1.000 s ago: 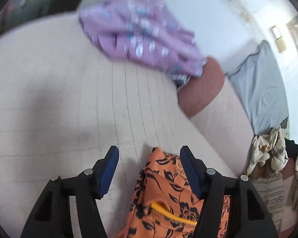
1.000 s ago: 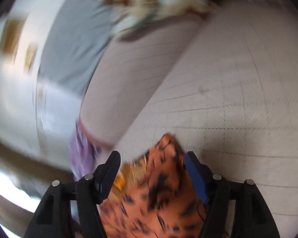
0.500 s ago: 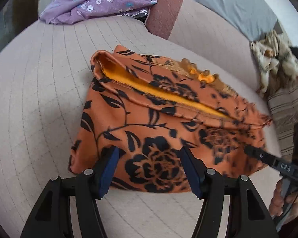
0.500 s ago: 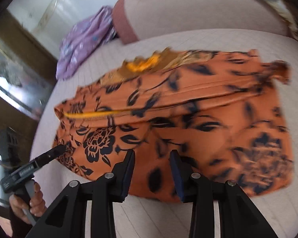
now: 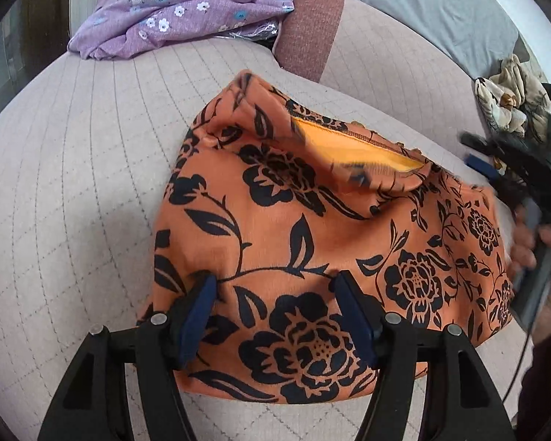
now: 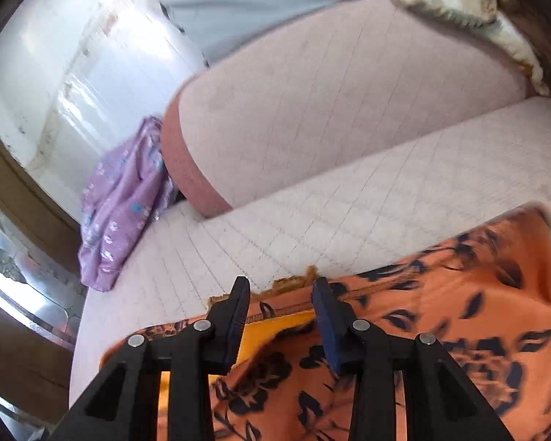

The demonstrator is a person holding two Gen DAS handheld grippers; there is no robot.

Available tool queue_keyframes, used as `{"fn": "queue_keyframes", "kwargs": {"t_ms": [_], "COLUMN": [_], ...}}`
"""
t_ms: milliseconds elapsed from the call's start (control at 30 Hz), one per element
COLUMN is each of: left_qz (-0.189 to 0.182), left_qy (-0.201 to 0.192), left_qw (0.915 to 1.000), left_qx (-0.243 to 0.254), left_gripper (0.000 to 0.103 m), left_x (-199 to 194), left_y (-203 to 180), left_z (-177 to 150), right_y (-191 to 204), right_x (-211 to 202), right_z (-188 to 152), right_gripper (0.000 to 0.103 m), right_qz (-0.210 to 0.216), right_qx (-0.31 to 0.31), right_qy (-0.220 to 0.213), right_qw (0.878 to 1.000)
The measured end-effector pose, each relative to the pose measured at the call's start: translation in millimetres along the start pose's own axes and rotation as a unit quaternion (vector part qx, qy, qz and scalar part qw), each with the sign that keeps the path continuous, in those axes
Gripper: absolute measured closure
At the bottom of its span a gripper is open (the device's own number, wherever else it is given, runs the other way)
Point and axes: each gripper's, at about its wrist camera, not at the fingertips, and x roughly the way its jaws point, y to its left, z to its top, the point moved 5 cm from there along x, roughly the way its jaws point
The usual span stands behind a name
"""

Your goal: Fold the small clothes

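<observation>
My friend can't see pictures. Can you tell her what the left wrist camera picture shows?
An orange cloth with black flowers lies folded on a pale quilted sofa seat, with the left gripper over its near edge, jaws opening. A purple flowered garment lies behind, and a hand with the right gripper is at the cloth's right edge.

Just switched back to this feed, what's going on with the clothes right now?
A person with a gripper in each hand is folding an orange garment with a black flower print on a quilted beige sofa seat. The left gripper hovers with open jaws over its near edge. The right gripper is over the far edge by the yellow lining, nothing visibly pinched. A purple floral garment lies aside.
</observation>
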Motion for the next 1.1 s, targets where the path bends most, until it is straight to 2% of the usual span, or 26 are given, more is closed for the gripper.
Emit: {"fn": "queue_keyframes", "kwargs": {"t_ms": [133, 300, 467, 567, 700, 733, 767, 833, 867, 900, 967, 1033, 1100], "left_qz": [0.014, 0.033, 0.046, 0.052, 0.059, 0.058, 0.058, 0.059, 0.062, 0.066, 0.077, 0.081, 0.081], "left_qy": [-0.008, -0.014, -0.018, -0.018, -0.020, -0.021, -0.021, -0.024, -0.028, -0.033, -0.038, -0.033, -0.024], "left_qw": [0.9998, 0.9993, 0.9988, 0.9984, 0.9981, 0.9981, 0.9981, 0.9980, 0.9977, 0.9973, 0.9962, 0.9962, 0.9965], "left_qx": [-0.006, -0.012, 0.003, 0.013, 0.003, 0.000, -0.002, -0.003, 0.000, 0.004, 0.009, 0.007, -0.002], "left_gripper": [0.036, 0.036, 0.035, 0.035, 0.035, 0.035, 0.035, 0.035, 0.035, 0.035, 0.035, 0.035, 0.035], "left_x": [-1.6, -5.8, -6.4, -3.0, -1.6, -2.3, -2.4, -6.1, -8.9, -11.5, -14.6, -13.5, -9.2], "left_y": [-0.7, 3.0, 3.2, 3.5, 9.1, 10.7, 11.7, 12.3, 12.2, 11.8, 12.7, 15.6, 21.7], "left_z": [2.6, -1.8, -3.6, 0.5, 9.1, 10.5, 11.9, 11.8, 11.2, 10.4, 8.9, 6.1, 4.1], "right_y": [-24.6, -79.3, -109.5, -118.6, -116.0, -109.9, -100.0, -70.5, -41.3, -25.2, 20.7, 53.6, 84.0], "right_x": [-39.0, -68.4, -37.8, -6.1, 14.4, 12.8, 8.8, -3.2, -7.1, -8.6, -9.0, -3.5, 11.8], "right_z": [-19.1, -34.9, -16.4, -1.1, 18.4, 20.1, 17.8, 5.7, -9.5, -20.4, -59.7, -92.7, -112.5], "right_gripper": [0.064, 0.064, 0.064, 0.064, 0.062, 0.062, 0.062, 0.062, 0.061, 0.062, 0.062, 0.062, 0.061], "right_qz": [-0.025, -0.097, -0.146, -0.184, -0.209, -0.203, -0.179, -0.104, -0.056, -0.033, 0.017, 0.051, 0.065], "right_qx": [-0.030, -0.028, -0.004, -0.008, 0.002, 0.008, 0.007, -0.013, -0.042, -0.062, -0.127, -0.164, -0.192], "right_qy": [0.013, 0.039, 0.054, 0.058, 0.051, 0.051, 0.046, 0.049, 0.070, 0.084, 0.132, 0.169, 0.187], "right_qw": [0.999, 0.994, 0.988, 0.981, 0.976, 0.978, 0.983, 0.993, 0.995, 0.994, 0.983, 0.971, 0.961]}}
